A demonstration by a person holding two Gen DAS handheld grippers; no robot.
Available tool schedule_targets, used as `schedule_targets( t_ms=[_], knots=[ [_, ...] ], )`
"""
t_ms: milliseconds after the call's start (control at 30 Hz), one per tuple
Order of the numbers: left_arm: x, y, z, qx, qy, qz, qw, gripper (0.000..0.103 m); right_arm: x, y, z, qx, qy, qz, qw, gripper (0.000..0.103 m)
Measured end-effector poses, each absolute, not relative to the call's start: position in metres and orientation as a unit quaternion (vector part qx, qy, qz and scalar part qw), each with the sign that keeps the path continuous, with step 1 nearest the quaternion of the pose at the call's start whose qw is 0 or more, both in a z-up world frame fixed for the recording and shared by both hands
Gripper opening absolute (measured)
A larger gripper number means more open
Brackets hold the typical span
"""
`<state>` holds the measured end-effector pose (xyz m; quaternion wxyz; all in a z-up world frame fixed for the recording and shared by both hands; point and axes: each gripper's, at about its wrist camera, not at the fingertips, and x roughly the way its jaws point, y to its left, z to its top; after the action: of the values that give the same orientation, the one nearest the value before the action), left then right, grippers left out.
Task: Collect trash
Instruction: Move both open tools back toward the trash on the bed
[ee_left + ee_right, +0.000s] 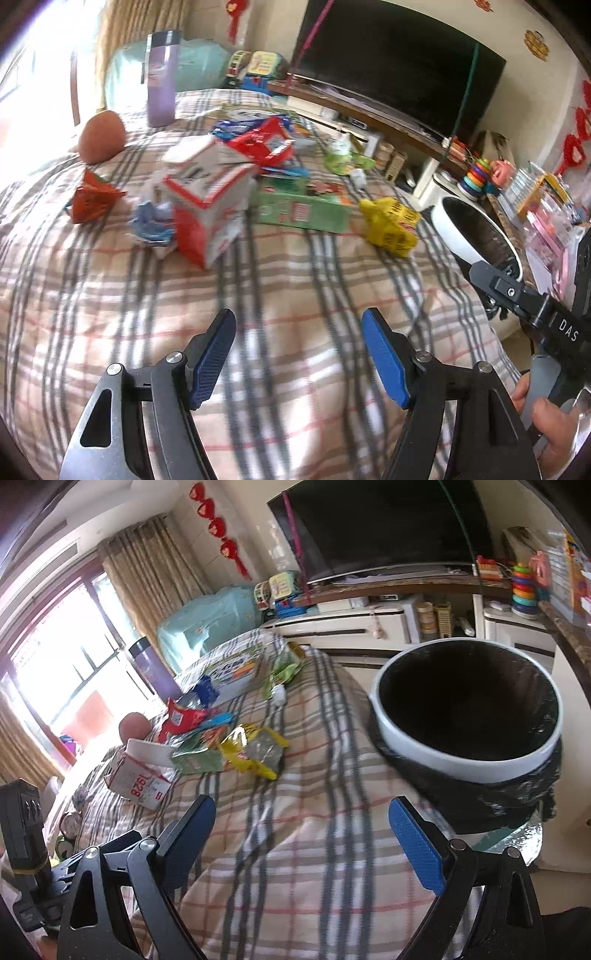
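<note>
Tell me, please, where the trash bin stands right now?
The trash bin stands off the right edge of the plaid bed cover, filling the right of the right wrist view, nearest the crumpled yellow wrapper.

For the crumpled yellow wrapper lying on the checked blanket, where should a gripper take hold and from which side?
Grip the crumpled yellow wrapper across its raised, bunched middle, coming down from above with the right gripper, which is probably nearer. It lies low on the soft checked blanket, so a side approach would likely snag the cloth. It sits clear of the green flat carton.
</note>
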<state>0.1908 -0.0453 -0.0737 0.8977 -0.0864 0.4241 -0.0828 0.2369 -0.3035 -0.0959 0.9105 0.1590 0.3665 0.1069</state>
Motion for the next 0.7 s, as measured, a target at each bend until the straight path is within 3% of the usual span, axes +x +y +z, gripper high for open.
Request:
schedule_targets(
  t_ms=[700],
  knots=[
    [0.233,-0.006,-0.069,-0.084,0.405,-0.018,0.91,0.077,0.28,-0.262,-0.102,0.115,0.382,0.148,0.905,0.096]
  ],
)
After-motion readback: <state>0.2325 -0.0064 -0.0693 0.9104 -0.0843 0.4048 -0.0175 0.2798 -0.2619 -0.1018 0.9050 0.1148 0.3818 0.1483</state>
